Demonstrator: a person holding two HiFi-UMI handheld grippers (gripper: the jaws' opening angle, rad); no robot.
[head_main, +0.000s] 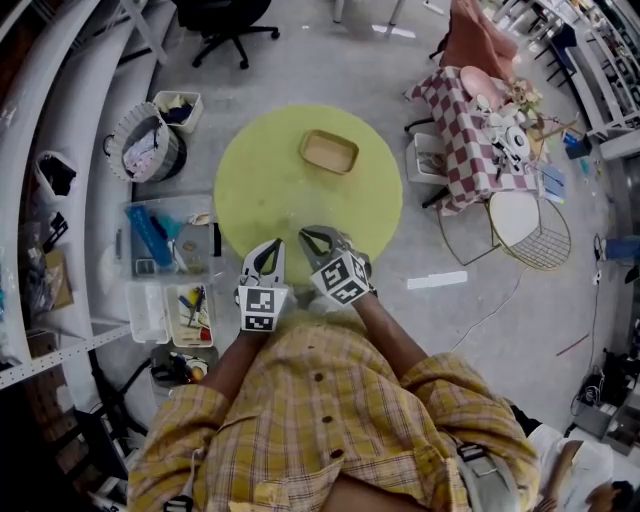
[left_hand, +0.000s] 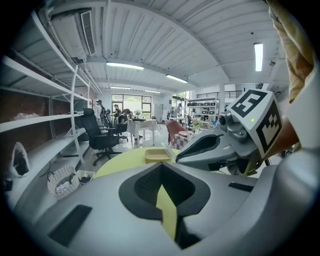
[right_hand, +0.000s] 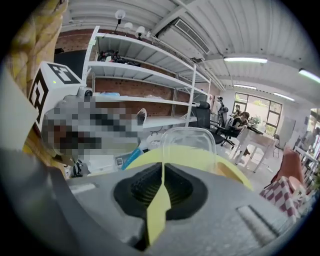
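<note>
A round yellow-green table (head_main: 260, 180) carries a shallow tan tray (head_main: 329, 151) on its far side. Both grippers hover over the near edge, side by side. My left gripper (head_main: 268, 245) is shut with nothing between its jaws; in its own view the tips (left_hand: 161, 167) point across the table (left_hand: 120, 162) toward the tray (left_hand: 157, 155), with the right gripper (left_hand: 178, 159) just to its right. My right gripper (head_main: 308, 236) is shut on the edge of a clear plastic lid (right_hand: 190, 145), which stands upright beyond its tips (right_hand: 162, 167). The lid hardly shows in the head view.
Left of the table are a round basket of cloths (head_main: 147, 148) and clear bins of tools (head_main: 165, 240) beside long shelving. A chequered-cloth table (head_main: 470, 130) with small items and a wire stool (head_main: 530, 230) stand at the right. An office chair (head_main: 225, 25) is beyond.
</note>
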